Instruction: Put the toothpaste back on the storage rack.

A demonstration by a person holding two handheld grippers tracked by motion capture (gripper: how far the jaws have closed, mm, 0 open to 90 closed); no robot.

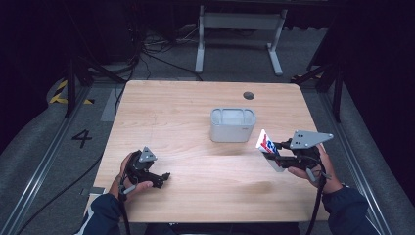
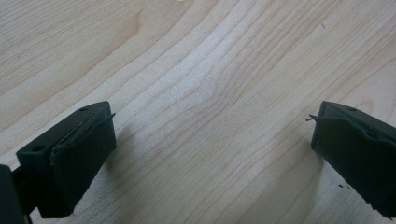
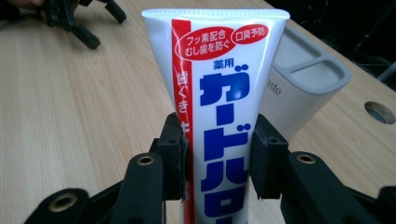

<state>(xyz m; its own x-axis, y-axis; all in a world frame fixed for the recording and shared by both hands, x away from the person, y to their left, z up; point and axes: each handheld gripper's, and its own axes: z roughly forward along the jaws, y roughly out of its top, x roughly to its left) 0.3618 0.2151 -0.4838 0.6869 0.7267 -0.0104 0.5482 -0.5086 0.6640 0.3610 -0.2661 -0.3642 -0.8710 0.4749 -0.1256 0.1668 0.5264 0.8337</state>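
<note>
A white toothpaste tube [image 3: 219,93] with a red stripe and blue lettering is clamped between the jaws of my right gripper [image 3: 218,154], crimped end away from me. In the high view the tube [image 1: 268,148] hangs tilted above the table's right side, just right of a grey divided holder [image 1: 233,124], with the right gripper [image 1: 278,151] shut on it. My left gripper [image 1: 165,179] rests low over the front left of the table. Its jaws [image 2: 210,154] stand wide apart over bare wood with nothing between them.
The wooden table [image 1: 176,107] has a round cable hole [image 1: 248,95] at the back right. The grey holder [image 3: 303,88] stands behind the tube in the right gripper view. A white desk frame [image 1: 240,29] and cables lie on the floor beyond.
</note>
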